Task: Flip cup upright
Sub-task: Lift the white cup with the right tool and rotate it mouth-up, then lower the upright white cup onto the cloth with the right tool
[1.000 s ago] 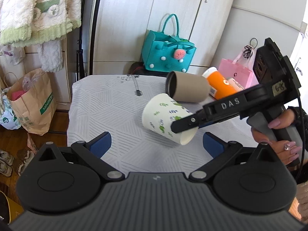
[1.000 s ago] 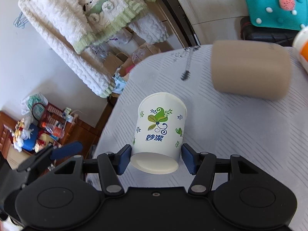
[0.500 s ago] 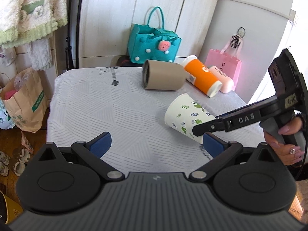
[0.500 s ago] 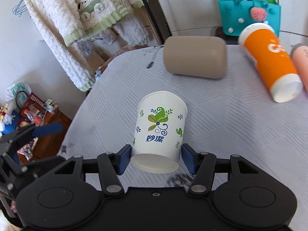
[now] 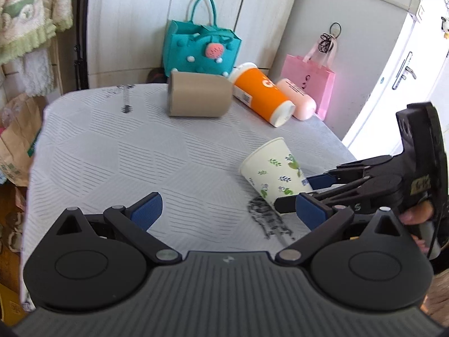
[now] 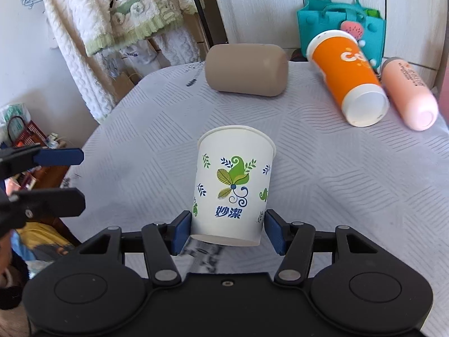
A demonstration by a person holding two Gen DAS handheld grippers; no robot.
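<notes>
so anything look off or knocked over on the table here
Yes. The brown cup, the orange cup and the pink bottle all lie on their sides at the far end of the table. The white paper cup is tilted, gripped near its base by the right gripper. No spill visible.

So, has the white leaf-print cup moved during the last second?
Yes. The white leaf-print cup, held by the right gripper, now sits farther from the brown cup, toward the near-right.

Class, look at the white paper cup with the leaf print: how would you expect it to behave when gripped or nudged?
The white paper cup looks thin-walled and empty, so probably light and easily crushed by hard squeezing. The right gripper pinches it near its narrow base, so it may pivot or slip. Its tapered round body would likely roll in a curve if laid on the table.
</notes>
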